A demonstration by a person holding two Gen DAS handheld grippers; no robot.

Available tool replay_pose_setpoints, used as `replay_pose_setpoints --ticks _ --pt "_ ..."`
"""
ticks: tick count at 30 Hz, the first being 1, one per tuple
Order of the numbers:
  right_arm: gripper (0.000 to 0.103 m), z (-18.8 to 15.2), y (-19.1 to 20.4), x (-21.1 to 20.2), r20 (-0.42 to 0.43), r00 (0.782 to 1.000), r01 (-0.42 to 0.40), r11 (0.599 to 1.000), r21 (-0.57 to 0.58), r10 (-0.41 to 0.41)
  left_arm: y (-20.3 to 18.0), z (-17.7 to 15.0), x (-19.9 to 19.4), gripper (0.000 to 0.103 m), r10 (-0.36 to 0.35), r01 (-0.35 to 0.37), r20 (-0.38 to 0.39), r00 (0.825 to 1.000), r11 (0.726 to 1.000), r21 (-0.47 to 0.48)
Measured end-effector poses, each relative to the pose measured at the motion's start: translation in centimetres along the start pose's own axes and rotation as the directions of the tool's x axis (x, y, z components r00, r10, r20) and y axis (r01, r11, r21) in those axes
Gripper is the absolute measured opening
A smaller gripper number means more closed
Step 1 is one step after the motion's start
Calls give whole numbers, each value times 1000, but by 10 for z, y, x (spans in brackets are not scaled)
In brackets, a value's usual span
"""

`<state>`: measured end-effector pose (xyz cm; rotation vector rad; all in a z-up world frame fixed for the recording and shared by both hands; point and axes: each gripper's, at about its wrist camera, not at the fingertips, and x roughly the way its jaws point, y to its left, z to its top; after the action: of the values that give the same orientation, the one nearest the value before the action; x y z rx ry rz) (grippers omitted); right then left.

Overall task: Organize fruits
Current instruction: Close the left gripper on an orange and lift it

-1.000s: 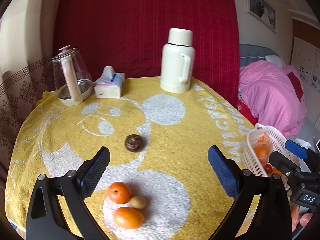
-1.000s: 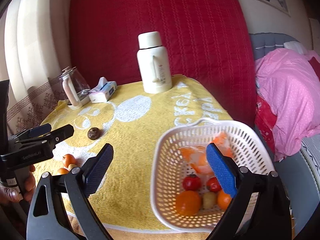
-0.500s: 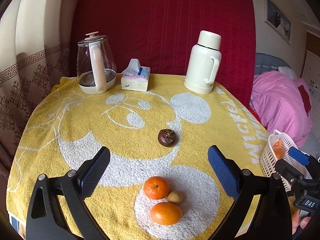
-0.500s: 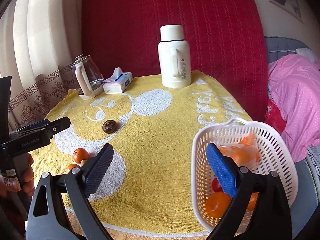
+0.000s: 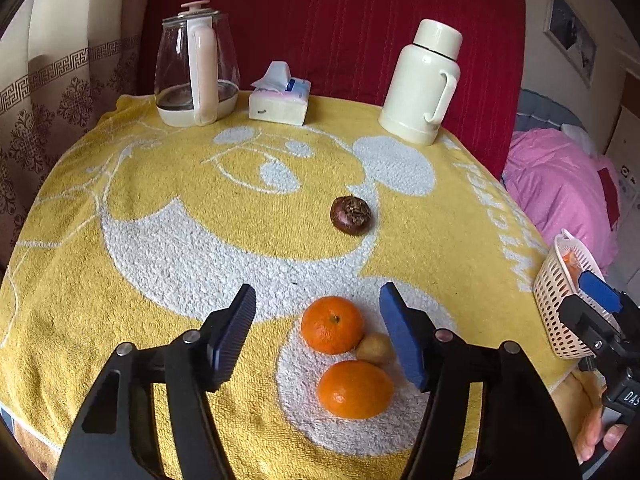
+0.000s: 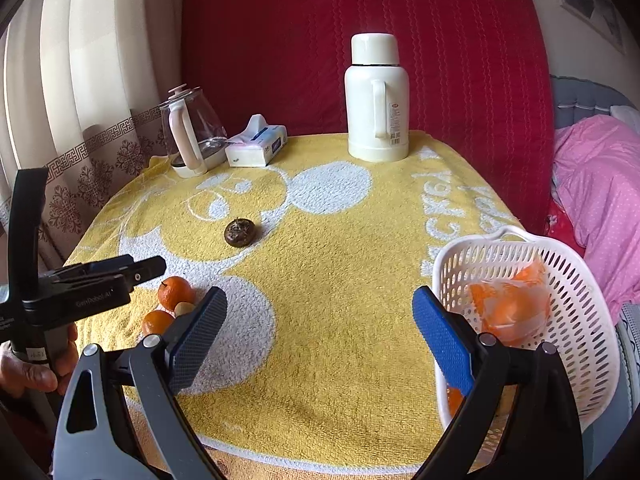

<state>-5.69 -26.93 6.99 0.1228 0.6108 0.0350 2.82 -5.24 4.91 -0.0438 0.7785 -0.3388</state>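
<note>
The fruits lay in a small cluster near the table's front edge: a near orange, a little pale fruit touching it, and a second orange just behind. The left gripper hung over them, its jaws just narrowed to about half width, the farther orange between the pads but not yet pressed. A clean pick seemed to call for lowering squarely over that one orange, so the blue pad would not knock the pale fruit. The right gripper stood wide and empty beside the white basket, which overhung the right edge. Farther off sat a dark fruit alone, with bare towel around it.
</note>
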Motion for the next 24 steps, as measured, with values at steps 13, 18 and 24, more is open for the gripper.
replay_pose_setpoints --ticks 13,18,24 --pt "95 -4 8 9 -24 1000 -11 1000 -12 11 3 -6 24 51 -43 41 -70 997 999 -29" --pt "95 -5 10 13 -32 999 -13 1000 -16 13 2 -5 29 48 -73 69 -78 994 996 -48" --pt "95 -3 15 19 -42 999 -22 1000 -21 22 2 -9 35 43 -94 88 -103 990 995 -56"
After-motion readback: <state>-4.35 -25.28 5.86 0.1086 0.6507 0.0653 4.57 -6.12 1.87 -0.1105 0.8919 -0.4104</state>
